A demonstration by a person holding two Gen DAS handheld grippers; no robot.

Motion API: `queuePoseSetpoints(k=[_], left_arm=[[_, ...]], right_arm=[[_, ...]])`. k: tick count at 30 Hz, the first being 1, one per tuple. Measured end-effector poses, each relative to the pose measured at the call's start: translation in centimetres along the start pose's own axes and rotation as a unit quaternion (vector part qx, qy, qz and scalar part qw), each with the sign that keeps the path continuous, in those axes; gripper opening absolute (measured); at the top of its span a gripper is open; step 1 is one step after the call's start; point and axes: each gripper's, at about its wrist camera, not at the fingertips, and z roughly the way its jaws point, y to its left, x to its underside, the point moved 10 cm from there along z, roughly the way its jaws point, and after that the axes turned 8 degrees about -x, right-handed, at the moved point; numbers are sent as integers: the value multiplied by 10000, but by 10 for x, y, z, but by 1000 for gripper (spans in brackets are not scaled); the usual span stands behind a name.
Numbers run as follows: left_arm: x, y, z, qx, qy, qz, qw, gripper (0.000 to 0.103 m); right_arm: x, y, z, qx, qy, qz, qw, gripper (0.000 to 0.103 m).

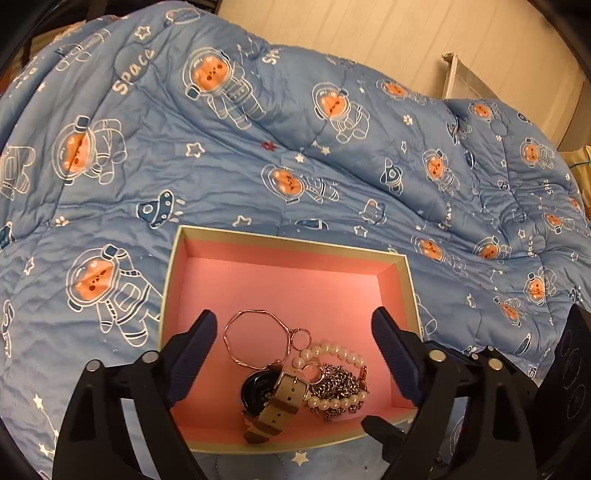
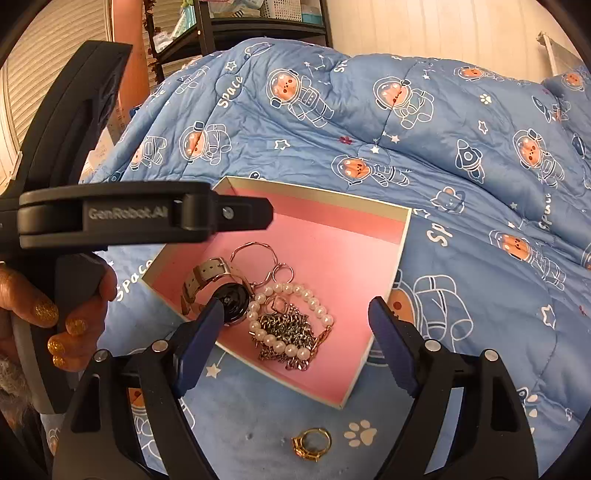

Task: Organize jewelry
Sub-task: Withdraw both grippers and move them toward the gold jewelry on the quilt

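My right hand-held gripper (image 2: 295, 332) is spread wide, pinching nothing; just under it a gold ring (image 2: 312, 443) lies on the blue quilt (image 2: 461, 177), printed "Space" with astronaut bears. Ahead, the pink-lined box (image 2: 399, 236) sits cornerwise, holding a watch (image 2: 221, 291), pearl bracelet (image 2: 288, 321), chain (image 2: 291, 328) and thin bangle (image 2: 255, 254). My left hand-held gripper (image 1: 295, 350), marked "GenRobot.AI", hangs spread above the box; its watch strap runs toward me. Beyond the bed stand shelves (image 2: 258, 22) and a panelled wall (image 2: 443, 26).
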Motion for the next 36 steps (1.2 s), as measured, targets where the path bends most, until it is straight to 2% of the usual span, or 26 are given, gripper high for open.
queuePoseSetpoints(k=[2,4,8,12,18,25,28,33,36], left_arm=[[1,4,-12,41,-79,-175,9998,93],[4,8,-22,162,-75,-440,9989,94],[11,15,-44,265,-132,-777,9965,96],[26,24,-68,273,-435,-718,9961,96],[75,41,-85,513,-384,-808,9947,96],[134,59,-89,167,-148,-628,9978,96],[148,60,-96,22,-243,-379,9990,96],[164,59,-99,-759,-281,316,9962,96],[172,57,-96,-907,-237,505,9943,95]], right_arm=[[4,-6,-11,191,-57,104,9997,84],[5,-3,-24,-71,-206,280,9994,84],[14,-3,-42,-9,-264,370,9990,84],[31,-3,-49,50,-200,451,9988,84],[60,2,-52,108,-41,528,9985,84],[92,8,-53,220,162,536,9982,84],[101,7,-54,321,229,522,9979,84],[113,4,-56,353,307,608,9971,84],[120,3,-55,395,376,627,9965,84]])
